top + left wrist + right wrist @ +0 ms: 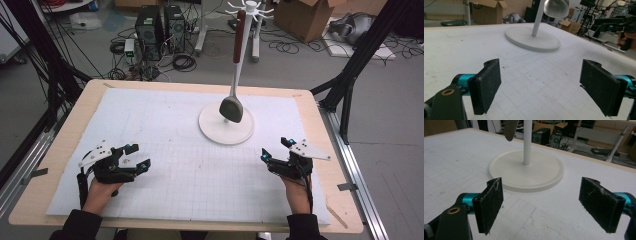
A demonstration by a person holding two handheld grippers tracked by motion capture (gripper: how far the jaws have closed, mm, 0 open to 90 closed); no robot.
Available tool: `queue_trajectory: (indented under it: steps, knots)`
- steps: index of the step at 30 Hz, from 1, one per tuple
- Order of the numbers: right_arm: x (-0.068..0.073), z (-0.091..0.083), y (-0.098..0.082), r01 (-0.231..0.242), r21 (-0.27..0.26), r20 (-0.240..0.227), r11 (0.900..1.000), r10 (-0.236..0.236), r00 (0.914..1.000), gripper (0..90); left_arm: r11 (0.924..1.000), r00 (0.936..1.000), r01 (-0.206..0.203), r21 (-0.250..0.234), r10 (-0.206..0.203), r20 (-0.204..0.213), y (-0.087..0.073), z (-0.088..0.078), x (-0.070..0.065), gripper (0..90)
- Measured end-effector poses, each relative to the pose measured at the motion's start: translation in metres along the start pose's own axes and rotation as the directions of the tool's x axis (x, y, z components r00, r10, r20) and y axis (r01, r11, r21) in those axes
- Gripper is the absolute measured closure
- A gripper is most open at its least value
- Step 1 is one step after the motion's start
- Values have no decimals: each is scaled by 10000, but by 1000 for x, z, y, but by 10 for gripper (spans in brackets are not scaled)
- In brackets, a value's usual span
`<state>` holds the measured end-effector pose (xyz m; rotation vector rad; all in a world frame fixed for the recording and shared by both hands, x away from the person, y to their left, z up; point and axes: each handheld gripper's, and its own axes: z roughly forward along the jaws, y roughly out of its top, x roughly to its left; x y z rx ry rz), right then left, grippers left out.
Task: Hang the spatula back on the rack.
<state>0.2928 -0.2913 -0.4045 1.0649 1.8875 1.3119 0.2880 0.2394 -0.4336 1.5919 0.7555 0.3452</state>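
the spatula (233, 85) hangs in the upper middle of the high view, on a white utensil stand (226, 131) whose round base sits on the desk (65, 145) a little right of the centre; its grey head is low, just above the base, and its dark reddish handle goes up to the hooks at the top. it looks light and rather stiff in the handle, while the grey head is probably a soft, somewhat slippery material, so i judge the handle is the better place to take it, near the middle where it is thick and straight. it hangs free, so it may swing when touched, and the thin stand could tip. the left gripper (138, 156) rests in the lower left and the right gripper (276, 148) in the lower right, both well apart from the stand. in each gripper view the black fingers (488, 85) stand wide apart with nothing between them, just the white mat under them.
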Motion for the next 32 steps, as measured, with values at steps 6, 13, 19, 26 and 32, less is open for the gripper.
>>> queue_trajectory:
  steps: [6,13,19,26,32]
  knots:
    - [8,5,-7,268,471,4,9985,-268,9996,187,9998,9999,3,-176,-6,-147,0,-5,1,176]
    - [10,5,-13,170,629,-91,9979,-165,9998,186,9998,9999,-49,-207,45,-165,-1,-9,1,177]
    - [11,4,-16,137,776,-92,9969,-130,9999,186,9999,9999,-13,-127,11,-169,-3,-7,1,177]
    - [10,1,-21,66,905,-104,9959,-57,9999,186,10000,9999,13,-76,-14,-170,-3,-6,2,178]
    - [5,-3,-26,75,977,-15,9952,-74,10000,186,9999,9997,133,-107,-135,-188,-4,-4,4,184]
